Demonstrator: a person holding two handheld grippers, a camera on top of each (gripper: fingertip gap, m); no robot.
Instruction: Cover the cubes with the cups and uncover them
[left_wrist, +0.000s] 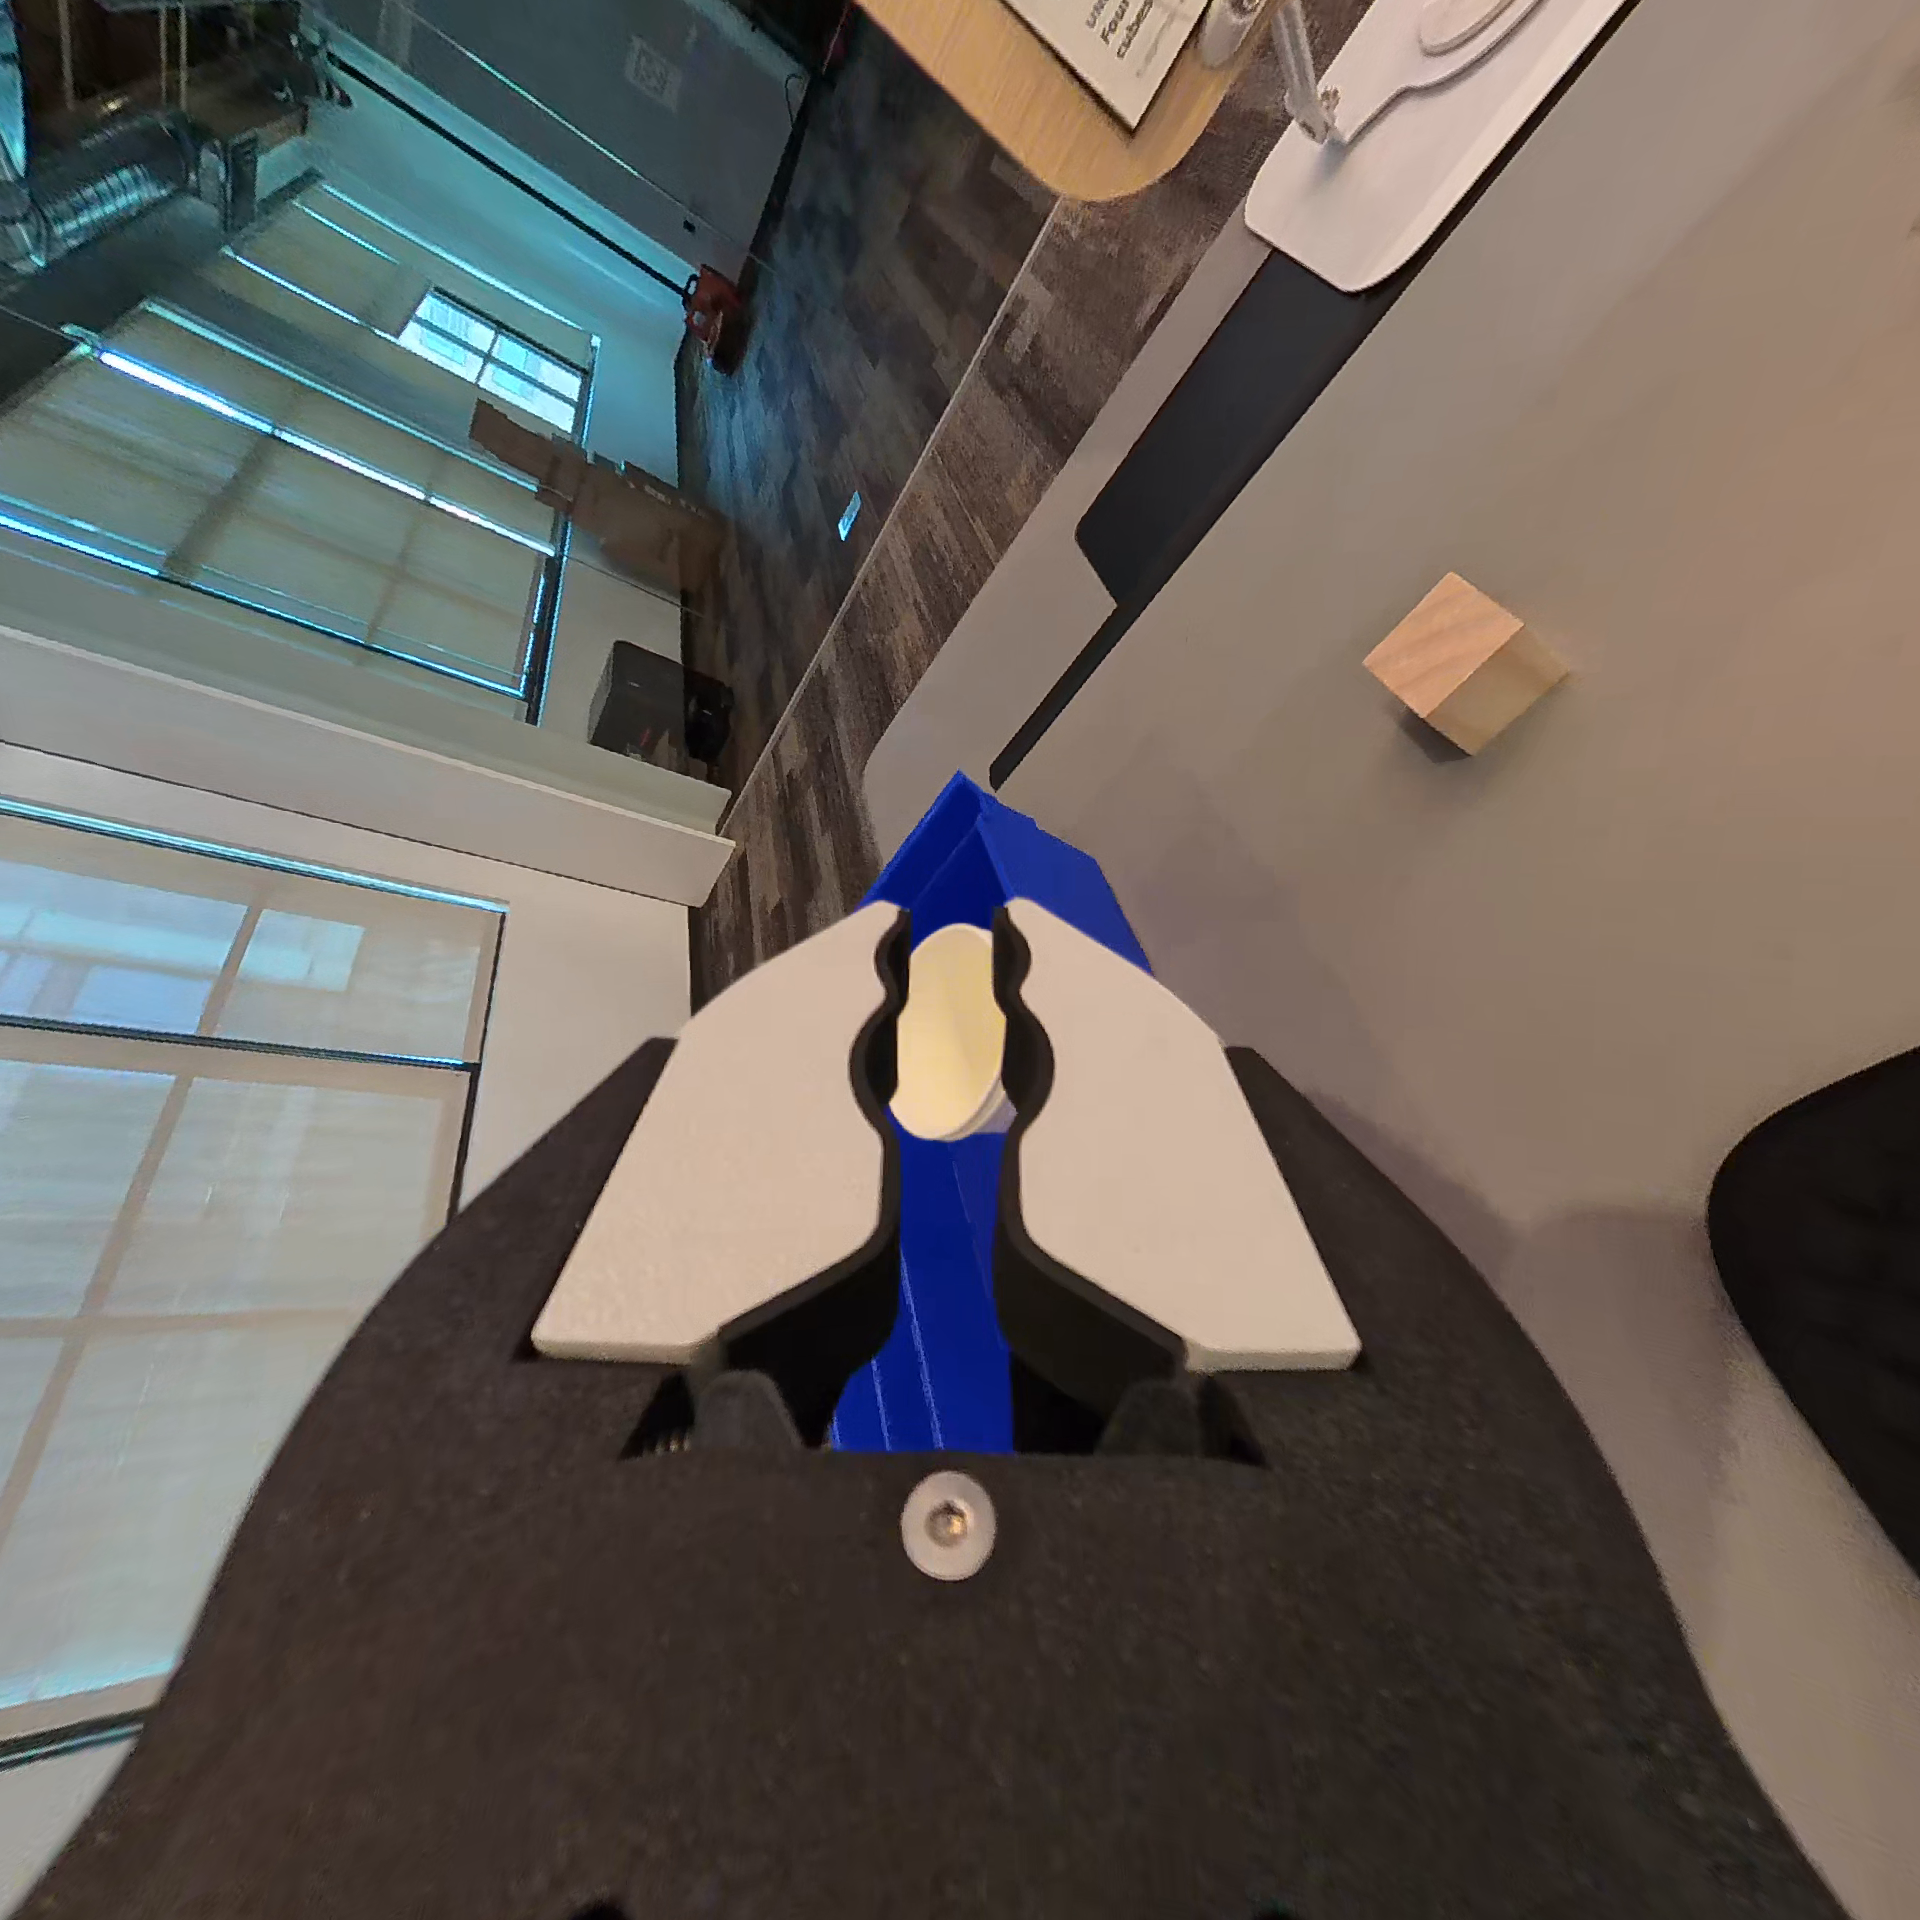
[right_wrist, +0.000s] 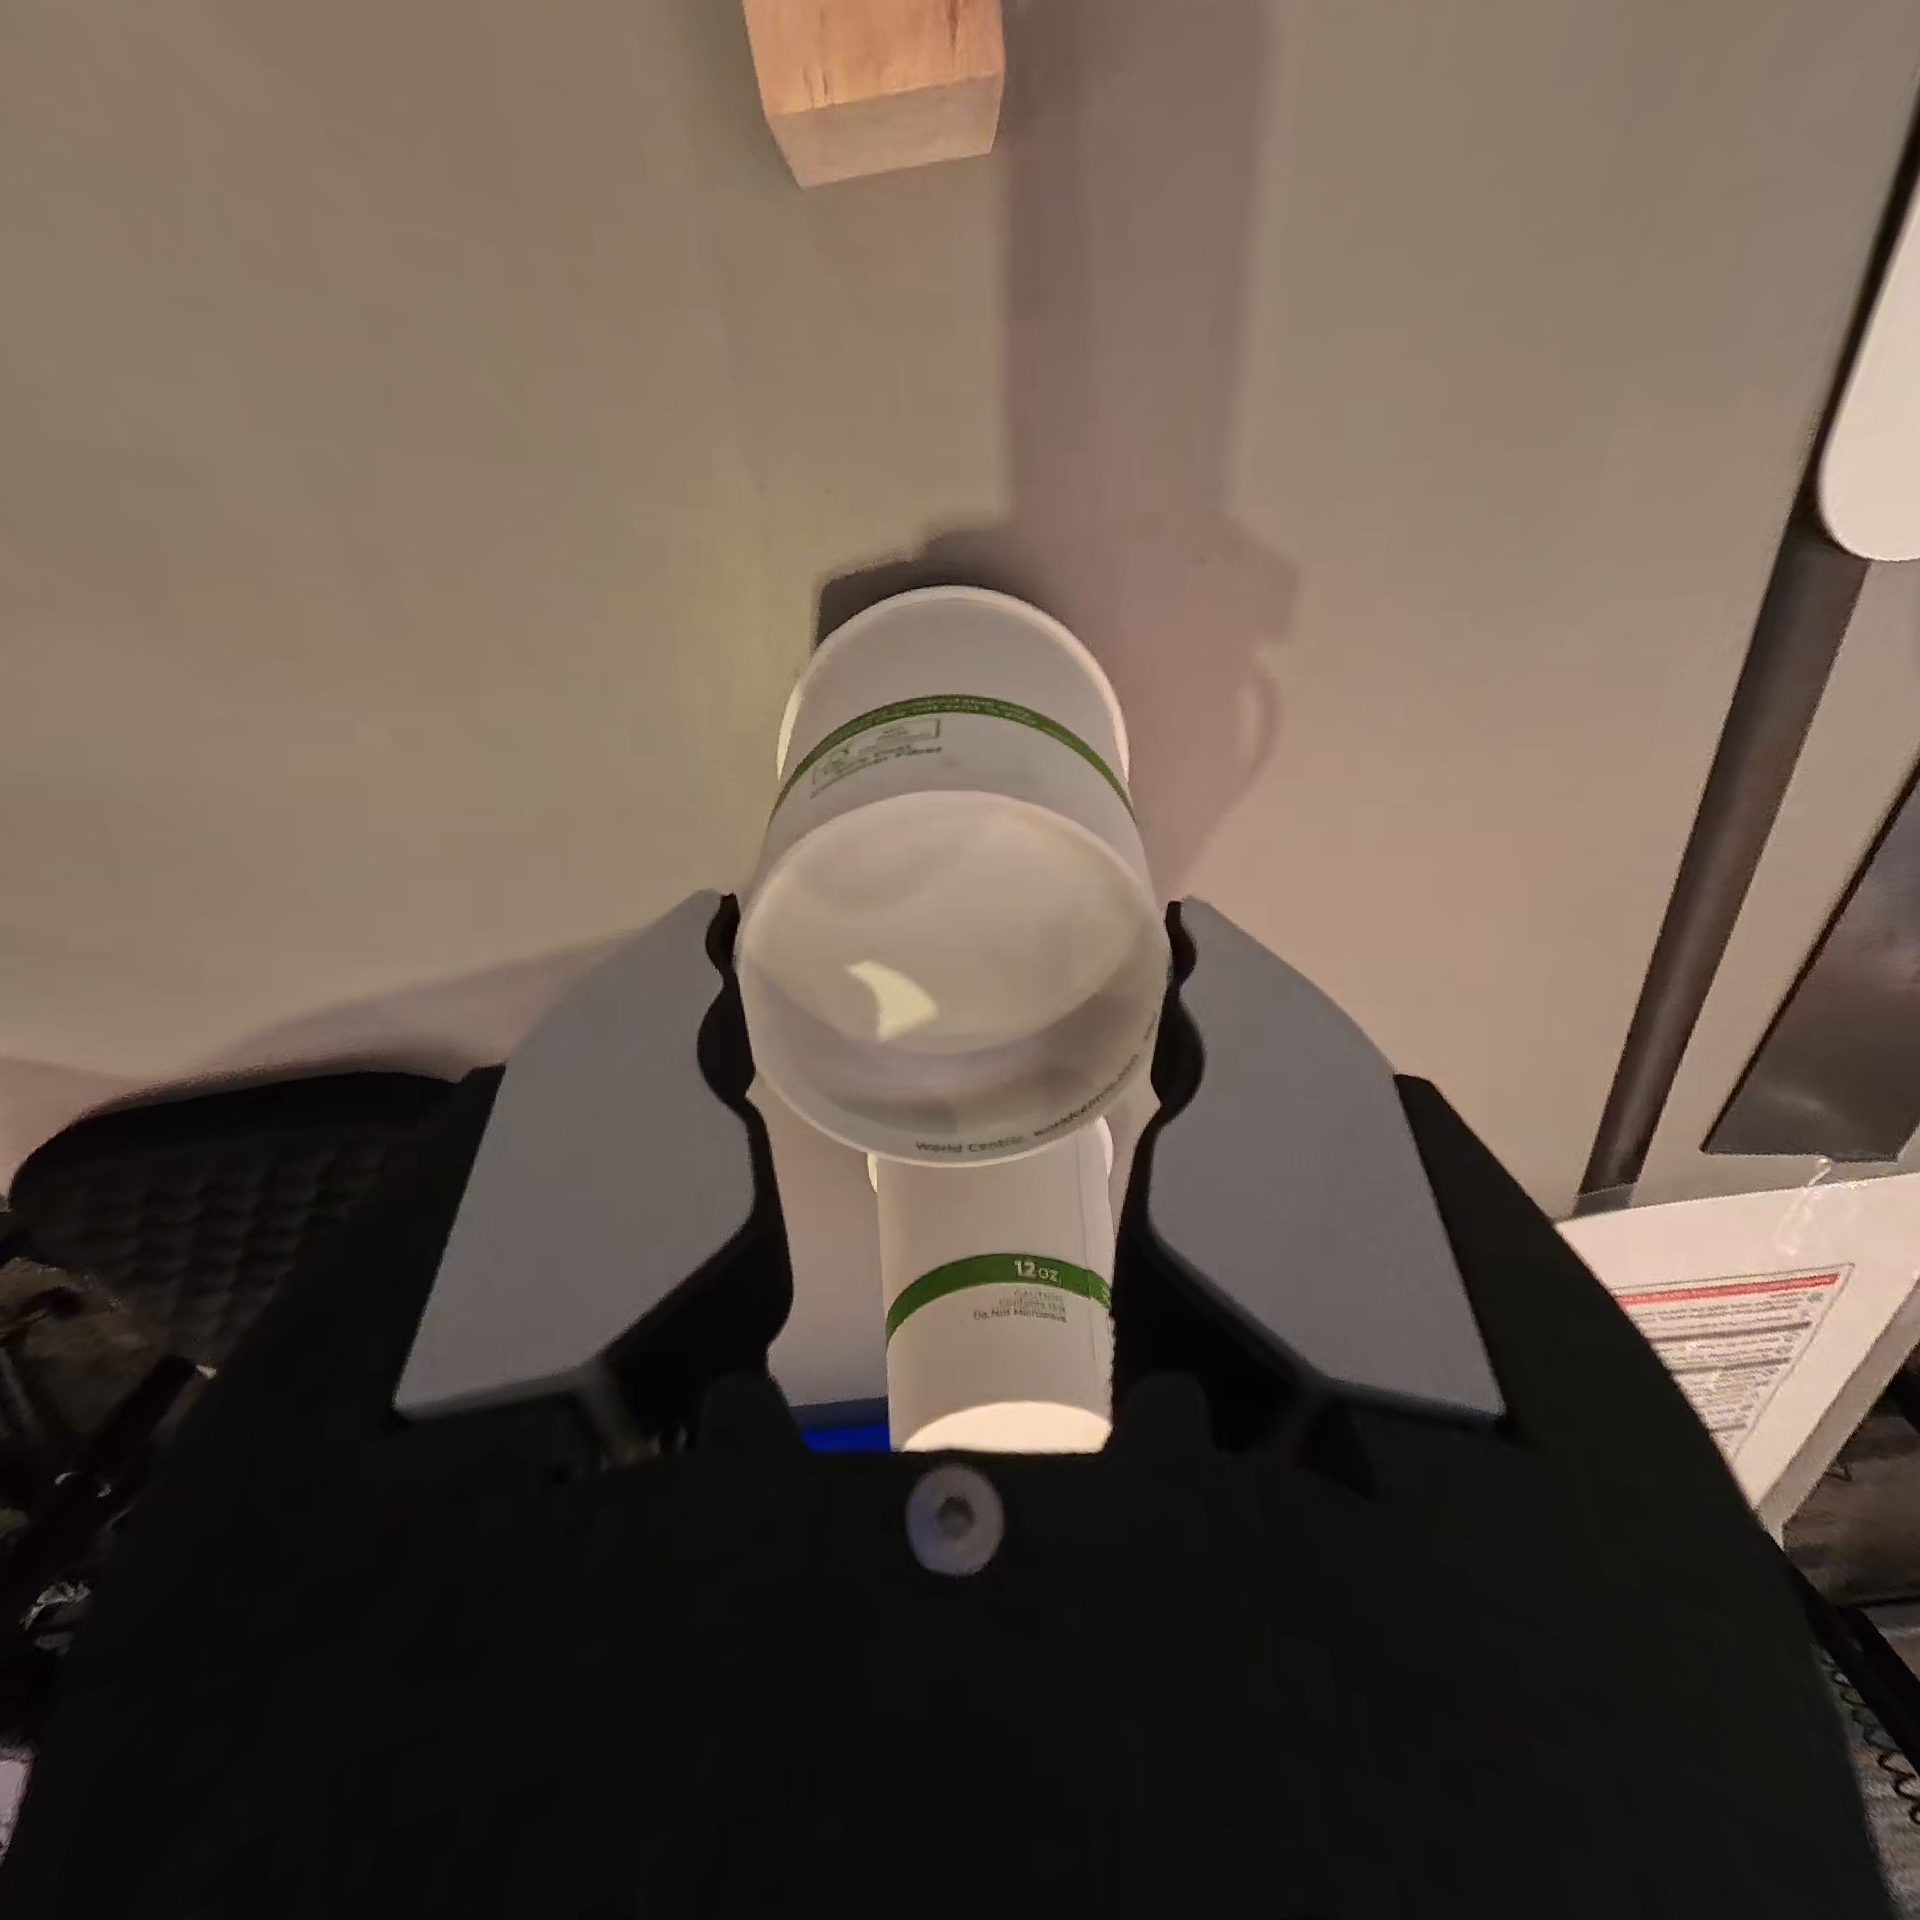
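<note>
A wooden cube (left_wrist: 1465, 660) sits on the grey table (left_wrist: 1558, 935); it also shows at the top edge of the right wrist view (right_wrist: 883, 94). My right gripper (right_wrist: 951, 914) is shut on a white paper cup with a green band (right_wrist: 951, 831). The cup is held upside down, base towards the camera, above the table and short of the cube. A second, similar cup (right_wrist: 997, 1320) shows below it between the fingers. My left gripper (left_wrist: 951, 920) is rolled sideways and nearly closed on a blue block (left_wrist: 997, 873) bearing a cream-white disc (left_wrist: 951, 1029).
A black mat (left_wrist: 1195, 468) and a white board (left_wrist: 1382, 156) lie at the far table edge. A black rounded pad (left_wrist: 1829, 1247) is near me. A white labelled box (right_wrist: 1745, 1340) and a metal rail (right_wrist: 1745, 727) are at the right, with dark gear (right_wrist: 208, 1195) at the lower left.
</note>
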